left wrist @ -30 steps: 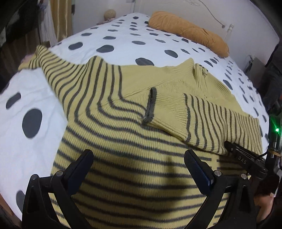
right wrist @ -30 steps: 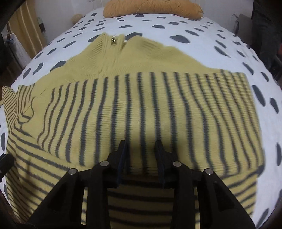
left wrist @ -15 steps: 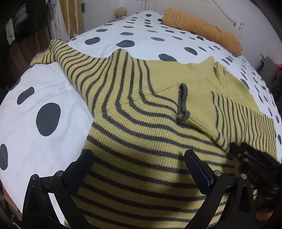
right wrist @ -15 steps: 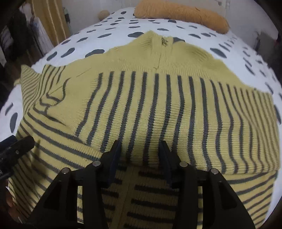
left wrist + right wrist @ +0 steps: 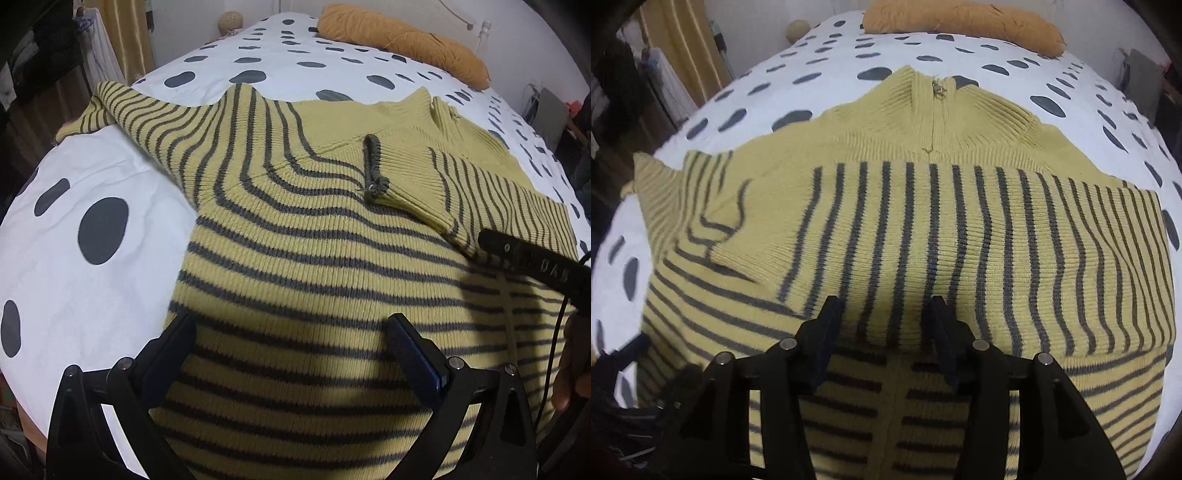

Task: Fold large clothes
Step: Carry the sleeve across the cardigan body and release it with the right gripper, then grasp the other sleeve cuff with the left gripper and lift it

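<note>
Sweater [image 5: 332, 258]: a thick yellow rib-knit with dark stripes, lying flat on the spotted bed [image 5: 92, 295], its collar toward the head end where an orange pillow [image 5: 402, 40] lies. One sleeve [image 5: 960, 240] is already folded across the chest, its dark cuff [image 5: 373, 166] resting near the middle. The other sleeve [image 5: 147, 114] lies spread toward the bed's left edge.

The left hand-held gripper [image 5: 291, 350] hovers over the lower body of the sweater with its jaws spread wide and nothing between them. The right hand-held gripper [image 5: 882, 332] is above the lower edge of the folded sleeve. Its jaws have just been opening and now stand partly apart. The knit lies under them, not pinched by the pads.

I judge the knit soft, limp and fairly heavy for cloth. It will sag and stretch if lifted by one point, and the ribs should give the pads good friction. The spread sleeve looks like the next part to fold. The best hold is probably on its cuff or along a seam, where the fabric is doubled. Dragging it may pull the folded sleeve out of place.
</note>
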`<action>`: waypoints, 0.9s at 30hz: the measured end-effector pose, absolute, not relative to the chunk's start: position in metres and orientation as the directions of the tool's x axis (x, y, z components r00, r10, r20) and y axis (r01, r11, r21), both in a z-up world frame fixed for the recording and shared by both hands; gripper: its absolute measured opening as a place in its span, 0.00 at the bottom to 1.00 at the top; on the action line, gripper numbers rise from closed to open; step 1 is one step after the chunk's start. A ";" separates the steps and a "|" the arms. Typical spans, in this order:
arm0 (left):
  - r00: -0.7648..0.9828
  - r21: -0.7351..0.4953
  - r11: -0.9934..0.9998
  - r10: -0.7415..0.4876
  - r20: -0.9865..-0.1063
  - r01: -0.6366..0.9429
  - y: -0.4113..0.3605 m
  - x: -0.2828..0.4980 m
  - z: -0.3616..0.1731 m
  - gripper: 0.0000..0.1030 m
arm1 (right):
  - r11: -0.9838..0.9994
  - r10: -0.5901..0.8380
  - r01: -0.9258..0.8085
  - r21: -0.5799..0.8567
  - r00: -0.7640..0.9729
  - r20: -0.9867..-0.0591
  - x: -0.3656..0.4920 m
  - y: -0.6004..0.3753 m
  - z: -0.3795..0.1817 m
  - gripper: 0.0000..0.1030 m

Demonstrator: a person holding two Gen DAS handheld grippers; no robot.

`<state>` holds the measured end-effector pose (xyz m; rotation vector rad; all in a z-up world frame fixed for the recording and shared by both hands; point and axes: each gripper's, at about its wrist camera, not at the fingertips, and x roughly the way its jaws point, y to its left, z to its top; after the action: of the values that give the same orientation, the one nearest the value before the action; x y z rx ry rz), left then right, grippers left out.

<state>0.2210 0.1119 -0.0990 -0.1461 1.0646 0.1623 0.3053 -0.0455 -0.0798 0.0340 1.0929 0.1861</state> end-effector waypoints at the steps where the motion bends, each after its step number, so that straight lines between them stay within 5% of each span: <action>1: 0.479 -0.048 0.978 0.056 -0.876 -0.202 0.116 0.215 -0.096 1.00 | 0.983 0.174 -0.132 0.128 0.451 -0.875 0.302 -0.045 -0.075 0.49; 14: 0.609 -0.234 0.869 0.092 -0.788 -0.435 0.317 0.182 -0.049 0.96 | 0.915 0.356 -0.347 0.207 0.449 -0.820 0.274 0.110 -0.049 0.59; 20: 0.648 -0.306 0.784 0.155 -0.746 -0.540 0.432 0.261 -0.013 0.96 | 0.902 0.389 -0.351 0.250 0.413 -0.824 0.265 0.134 -0.071 0.60; 24: 0.591 -0.410 0.715 0.005 -0.807 -0.566 0.478 0.343 -0.019 0.94 | 0.902 0.405 -0.320 0.288 0.399 -0.823 0.274 0.134 -0.084 0.60; 27: 0.532 -0.344 0.695 0.065 -0.844 -0.631 0.495 0.392 -0.025 0.94 | 0.898 0.419 -0.320 0.304 0.406 -0.812 0.279 0.133 -0.084 0.60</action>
<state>0.3916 0.4949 -0.0246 -0.6971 0.9260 0.4575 0.2793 0.1326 -0.0842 0.1060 1.0544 0.4672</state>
